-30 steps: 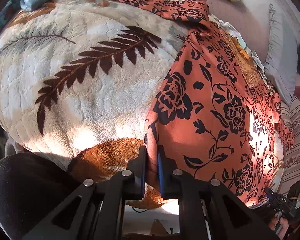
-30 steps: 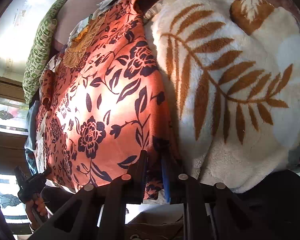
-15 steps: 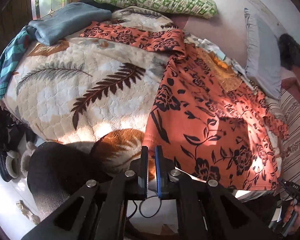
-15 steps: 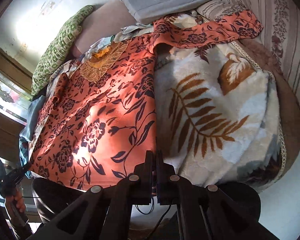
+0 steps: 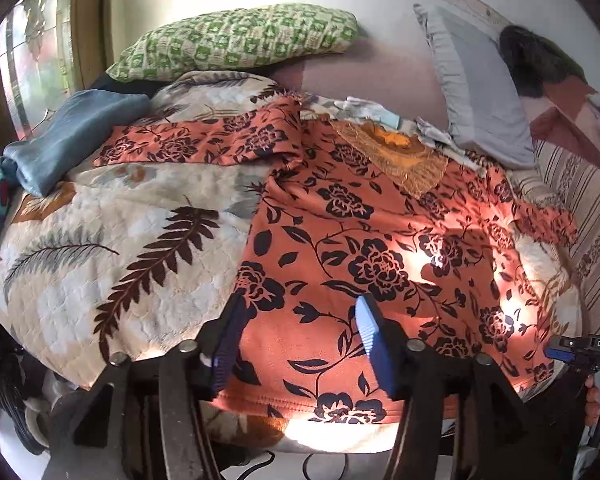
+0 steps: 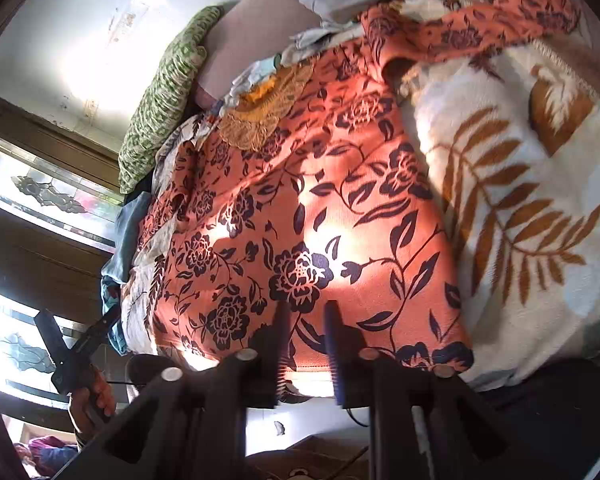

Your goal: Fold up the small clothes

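We have the orange floral top (image 5: 372,248) spread flat, front up, on the leaf-print blanket (image 5: 112,248) covering the bed, hem at the near edge, one sleeve (image 5: 204,144) laid out sideways toward the blue cloth (image 5: 72,136).

Left hand-held gripper (image 5: 296,336): jaws opening, nothing between them, hovering over the hem's left corner. Right hand-held gripper (image 6: 306,344): also opening, empty, above the hem near the other corner. Motion blur on its fingers.

Handling, our read: light, limp knit, likely plush; no stiffness, so it sags and drags on the fuzzy blanket rather than sliding. Best holds are the stitched hem corners or the shoulder seams; pinch both layers or the back stays behind.

Hard to see: the other sleeve (image 6: 480,24) is bunched near the striped bedding; the embroidered neckline (image 5: 400,156) partly overlaps loose pale cloths; the hem's underside and the bed edge fall behind the gripper bodies.
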Available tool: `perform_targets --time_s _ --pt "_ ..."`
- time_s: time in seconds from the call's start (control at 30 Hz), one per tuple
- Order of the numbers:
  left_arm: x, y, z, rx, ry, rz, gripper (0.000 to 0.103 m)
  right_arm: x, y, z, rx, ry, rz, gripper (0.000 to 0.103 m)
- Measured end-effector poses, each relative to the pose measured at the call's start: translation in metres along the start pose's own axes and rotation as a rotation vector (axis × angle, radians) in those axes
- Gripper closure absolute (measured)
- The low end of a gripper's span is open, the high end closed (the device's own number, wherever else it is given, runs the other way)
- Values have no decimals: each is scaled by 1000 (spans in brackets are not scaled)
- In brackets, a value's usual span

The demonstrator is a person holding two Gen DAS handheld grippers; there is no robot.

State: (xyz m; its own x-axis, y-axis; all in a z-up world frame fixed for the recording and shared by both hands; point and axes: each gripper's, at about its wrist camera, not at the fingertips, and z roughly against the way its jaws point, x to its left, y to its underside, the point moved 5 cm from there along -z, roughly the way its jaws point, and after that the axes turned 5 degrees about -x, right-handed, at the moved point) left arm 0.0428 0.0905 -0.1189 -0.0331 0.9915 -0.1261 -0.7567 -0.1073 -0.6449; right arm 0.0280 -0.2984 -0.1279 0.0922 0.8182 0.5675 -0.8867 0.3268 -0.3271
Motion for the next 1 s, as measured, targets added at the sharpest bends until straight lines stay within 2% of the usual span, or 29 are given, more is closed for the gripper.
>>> perform_targets --time_s 0.03,0.07,0.1,0.17,0.23,0.3,0.43,0.5,0.57,0.63,0.7,0.77,0.9,0.93,1.0 --pt "1 12 -25 101 -49 -17 40 -19 5 -18 37 66 -36 38" --pt "8 30 -53 242 -99 -22 42 -44 16 -36 100 195 -101 32" --pt "17 49 -71 347 -122 3 46 -60 24 -43 130 233 -159 41" --pt "22 47 -62 260 -97 34 45 -48 16 -23 78 168 -147 41" --pt "16 37 -53 252 -104 14 45 -34 -9 12 -61 140 -88 41" --pt "6 17 -40 160 -93 1 44 -36 -44 46 -196 152 -89 41" --pt "-14 -13 -31 48 -25 6 29 -77 -128 85 -447 335 -131 38" --pt "-18 -17 -38 49 -17 18 29 -111 -169 87 -528 402 -182 38" --pt "-22 -14 -46 83 -8 21 29 -146 -203 87 -590 513 -240 38" --pt "-21 -9 -57 109 -20 23 29 -177 -234 83 -602 613 -231 38" --pt "-16 -8 -64 124 -37 41 29 -205 -263 70 -562 682 -227 38" --pt "-11 -8 -70 134 -39 69 29 -229 -277 60 -538 710 -258 38" --pt "-3 -12 -80 144 -46 95 29 -257 -298 50 -545 720 -339 39" --pt "-1 -13 -82 145 -45 99 29 -265 -302 47 -536 716 -369 43" --pt "3 -14 -81 133 -34 113 29 -274 -309 45 -521 735 -390 73"
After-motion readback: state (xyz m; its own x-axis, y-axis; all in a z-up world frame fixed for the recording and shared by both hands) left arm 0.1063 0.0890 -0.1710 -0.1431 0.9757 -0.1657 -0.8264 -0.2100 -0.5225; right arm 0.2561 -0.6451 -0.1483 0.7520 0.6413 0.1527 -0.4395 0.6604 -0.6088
